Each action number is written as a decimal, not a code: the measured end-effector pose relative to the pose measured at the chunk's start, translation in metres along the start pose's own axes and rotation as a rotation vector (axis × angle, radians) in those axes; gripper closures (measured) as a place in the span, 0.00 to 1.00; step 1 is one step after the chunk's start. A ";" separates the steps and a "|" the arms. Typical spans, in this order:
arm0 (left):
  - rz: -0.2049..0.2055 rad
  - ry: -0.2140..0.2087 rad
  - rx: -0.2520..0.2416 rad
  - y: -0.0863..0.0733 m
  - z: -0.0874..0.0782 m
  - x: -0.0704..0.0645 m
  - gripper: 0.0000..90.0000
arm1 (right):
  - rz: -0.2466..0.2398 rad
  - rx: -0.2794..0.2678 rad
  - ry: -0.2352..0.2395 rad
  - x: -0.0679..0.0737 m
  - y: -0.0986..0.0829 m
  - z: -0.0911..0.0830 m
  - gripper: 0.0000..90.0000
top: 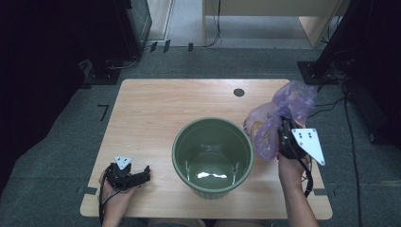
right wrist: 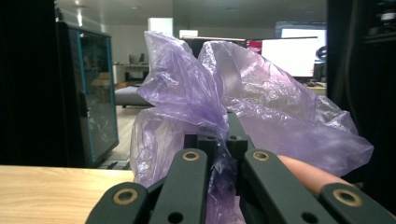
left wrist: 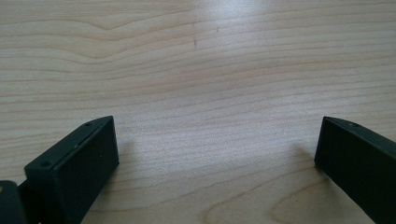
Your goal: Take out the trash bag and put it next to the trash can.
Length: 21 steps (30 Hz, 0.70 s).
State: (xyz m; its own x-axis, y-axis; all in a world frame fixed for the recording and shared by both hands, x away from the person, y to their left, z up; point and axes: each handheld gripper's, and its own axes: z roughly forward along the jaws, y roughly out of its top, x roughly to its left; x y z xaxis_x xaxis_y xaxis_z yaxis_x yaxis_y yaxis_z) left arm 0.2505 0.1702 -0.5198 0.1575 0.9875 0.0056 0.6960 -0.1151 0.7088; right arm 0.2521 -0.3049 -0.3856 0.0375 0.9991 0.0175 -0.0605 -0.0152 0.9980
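The right tool (top: 285, 135) is clamped on a purple bag (top: 279, 113), held up just right of the green bucket (top: 213, 156); something yellowish may be inside. Left of the bucket, the left tool (top: 142, 176) rests on the desk (top: 156, 109), jaws apart.

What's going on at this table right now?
A person works with two handheld grippers at a wooden table. The right gripper is shut on a purple plastic bag with something inside, held up just right of the green bucket. The left gripper rests open on the table near the front left corner, holding nothing.
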 end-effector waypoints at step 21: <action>0.000 -0.003 0.000 0.000 0.000 -0.001 0.00 | 0.142 0.199 0.313 -0.001 -0.054 0.040 0.80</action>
State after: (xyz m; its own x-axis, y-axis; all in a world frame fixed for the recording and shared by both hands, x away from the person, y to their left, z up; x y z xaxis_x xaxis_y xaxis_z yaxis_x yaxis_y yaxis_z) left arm 0.2508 0.1694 -0.5198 0.1594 0.9872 0.0036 0.6962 -0.1150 0.7086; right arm 0.2951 -0.3068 -0.4368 -0.2649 0.9496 0.1678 0.1520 -0.1307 0.9797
